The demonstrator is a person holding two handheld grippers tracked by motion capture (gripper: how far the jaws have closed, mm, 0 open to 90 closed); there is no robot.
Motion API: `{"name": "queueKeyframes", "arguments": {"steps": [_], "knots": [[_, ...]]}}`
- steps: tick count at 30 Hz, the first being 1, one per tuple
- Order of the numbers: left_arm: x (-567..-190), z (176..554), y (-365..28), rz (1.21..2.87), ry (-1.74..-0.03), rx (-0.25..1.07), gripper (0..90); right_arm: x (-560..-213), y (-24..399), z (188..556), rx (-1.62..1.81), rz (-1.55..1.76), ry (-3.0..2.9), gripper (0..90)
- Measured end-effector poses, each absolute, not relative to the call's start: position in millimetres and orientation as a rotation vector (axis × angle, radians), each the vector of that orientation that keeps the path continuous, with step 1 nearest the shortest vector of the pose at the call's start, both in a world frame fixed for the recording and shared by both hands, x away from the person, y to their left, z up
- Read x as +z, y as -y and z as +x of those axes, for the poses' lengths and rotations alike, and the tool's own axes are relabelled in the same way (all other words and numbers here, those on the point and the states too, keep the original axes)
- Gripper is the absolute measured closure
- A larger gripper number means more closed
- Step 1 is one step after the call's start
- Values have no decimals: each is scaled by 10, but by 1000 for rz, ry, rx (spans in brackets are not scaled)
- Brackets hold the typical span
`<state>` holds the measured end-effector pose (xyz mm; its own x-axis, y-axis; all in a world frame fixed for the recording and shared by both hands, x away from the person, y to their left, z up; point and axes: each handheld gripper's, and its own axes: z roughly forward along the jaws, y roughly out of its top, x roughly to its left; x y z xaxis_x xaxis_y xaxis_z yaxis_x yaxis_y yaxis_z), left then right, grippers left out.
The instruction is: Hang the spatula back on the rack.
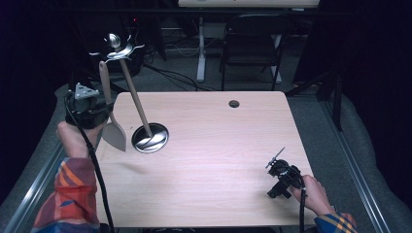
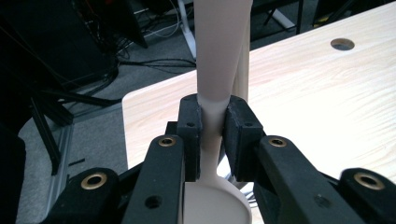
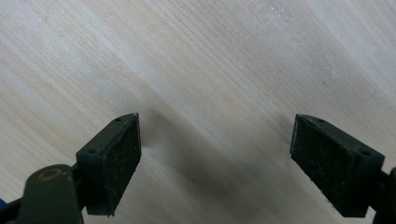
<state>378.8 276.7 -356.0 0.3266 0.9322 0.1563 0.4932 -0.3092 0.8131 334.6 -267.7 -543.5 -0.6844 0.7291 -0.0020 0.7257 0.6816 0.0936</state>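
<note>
- Left hand-held gripper (image 1: 108, 109), at the left edge of the high view, has its two black jaws closed on the thin neck of a pale beige spatula (image 1: 111, 124) with a flat blade and a long handle.
- From the left gripper view, the black pads (image 2: 191, 135) press on the pale beige spatula (image 2: 215, 88) from both sides, just above where the neck widens into the blade; the handle runs up and away from the camera.
- From above, the spatula stands nearly upright, blade down at the left edge of the light wood-grain tabletop (image 1: 218, 145), handle rising past the gripper.
- Just beside the blade, a shiny round metal holder (image 1: 150, 137) sits in the tabletop. A wooden-handled utensil (image 1: 133, 94) leans out of it, tilted up and to the left, with metal utensil heads (image 1: 116, 46) at its raised end.
- Whether the spatula blade touches the holder cannot be told.
- Right hand-held gripper (image 1: 275, 158) is low over the tabletop near the right front corner, well apart from the spatula, held in a hand (image 1: 315, 194).
- In the right gripper view, its two black pads (image 3: 114, 158) stand wide apart with nothing between them, bare wood grain (image 3: 210, 70) behind.
- A small round hole (image 1: 234, 104) lies in the tabletop near the far edge.
- Both forearms wear striped, multicoloured sleeves (image 1: 73, 194).
</note>
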Motion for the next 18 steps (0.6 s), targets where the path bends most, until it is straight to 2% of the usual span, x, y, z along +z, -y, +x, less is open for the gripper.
{"name": "queueKeyframes", "arguments": {"steps": [18], "knots": [[-3586, 3854, -2742, 1912, -1234, 815, 778, -5453, 2643, 3346, 180, 1251, -2828, 161]]}}
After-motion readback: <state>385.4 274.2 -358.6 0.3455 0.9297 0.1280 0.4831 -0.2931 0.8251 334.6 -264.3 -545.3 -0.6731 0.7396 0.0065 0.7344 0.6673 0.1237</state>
